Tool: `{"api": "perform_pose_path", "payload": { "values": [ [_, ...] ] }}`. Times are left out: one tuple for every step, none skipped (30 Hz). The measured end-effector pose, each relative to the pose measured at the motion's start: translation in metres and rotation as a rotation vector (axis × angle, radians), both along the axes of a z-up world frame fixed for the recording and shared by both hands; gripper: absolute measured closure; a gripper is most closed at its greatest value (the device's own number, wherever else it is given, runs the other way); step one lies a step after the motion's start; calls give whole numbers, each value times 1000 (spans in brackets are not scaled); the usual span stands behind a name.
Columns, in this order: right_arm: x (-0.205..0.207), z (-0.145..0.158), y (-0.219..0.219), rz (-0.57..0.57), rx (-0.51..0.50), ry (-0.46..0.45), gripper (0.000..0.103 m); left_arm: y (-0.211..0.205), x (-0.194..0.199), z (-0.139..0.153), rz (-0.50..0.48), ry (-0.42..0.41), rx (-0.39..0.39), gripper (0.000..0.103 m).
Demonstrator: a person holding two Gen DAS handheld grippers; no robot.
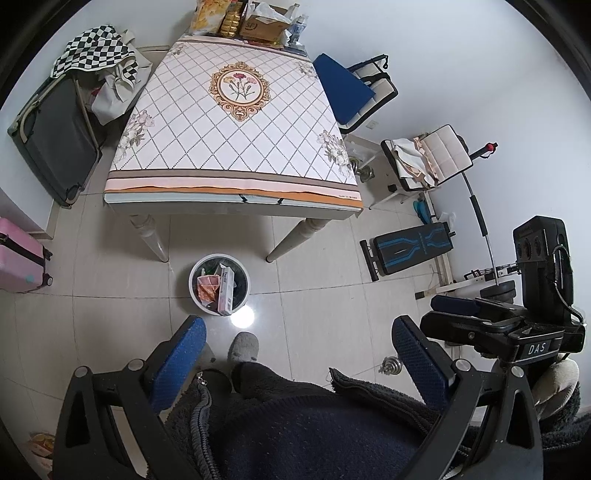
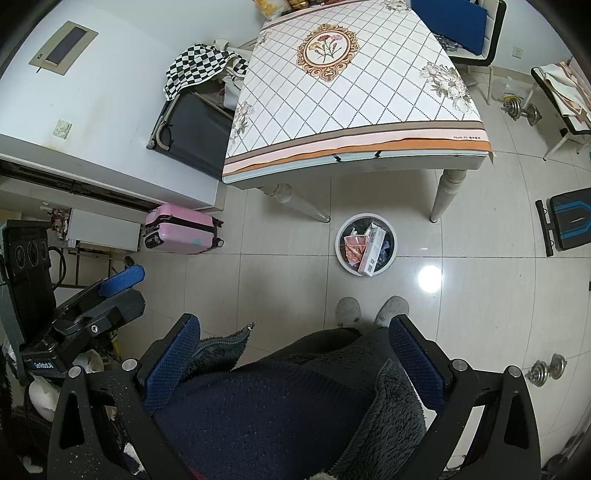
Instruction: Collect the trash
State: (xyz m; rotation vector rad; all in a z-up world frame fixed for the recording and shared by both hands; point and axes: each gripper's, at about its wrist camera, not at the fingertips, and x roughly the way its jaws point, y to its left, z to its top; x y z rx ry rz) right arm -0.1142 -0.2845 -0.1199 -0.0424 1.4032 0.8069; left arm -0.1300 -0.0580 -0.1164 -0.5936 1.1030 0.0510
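A white round trash bin [image 1: 219, 284] [image 2: 365, 244] stands on the tiled floor just in front of the table, holding an orange wrapper [image 1: 207, 288] [image 2: 354, 248], a white carton [image 1: 226, 291] [image 2: 373, 251] and other scraps. My left gripper [image 1: 299, 332] is open and empty, held high over the person's dark clothing, well back from the bin. My right gripper [image 2: 295, 328] is likewise open and empty at about the same height. Each gripper shows in the other's view: the right gripper [image 1: 461, 306] and the left gripper [image 2: 122, 280].
A table [image 1: 236, 184] [image 2: 354, 155] with a patterned cloth stands beyond the bin, snack bags and a box [image 1: 258, 22] at its far end. Suitcases [image 2: 181, 229], chairs [image 1: 354, 88], a workout bench [image 1: 410, 251] and dumbbells [image 2: 546, 369] ring the floor. The person's slippers [image 2: 369, 310] stand near the bin.
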Motion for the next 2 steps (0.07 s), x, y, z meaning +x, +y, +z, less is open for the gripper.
{"api": "perform_pose_path", "payload": {
  "values": [
    [0,0,0,0,1,1,0,-1,1,0,3,-1,2,0],
    [1,0,-1,1,1,1,0,-3,3,0,6,-2,3,0]
  ]
}}
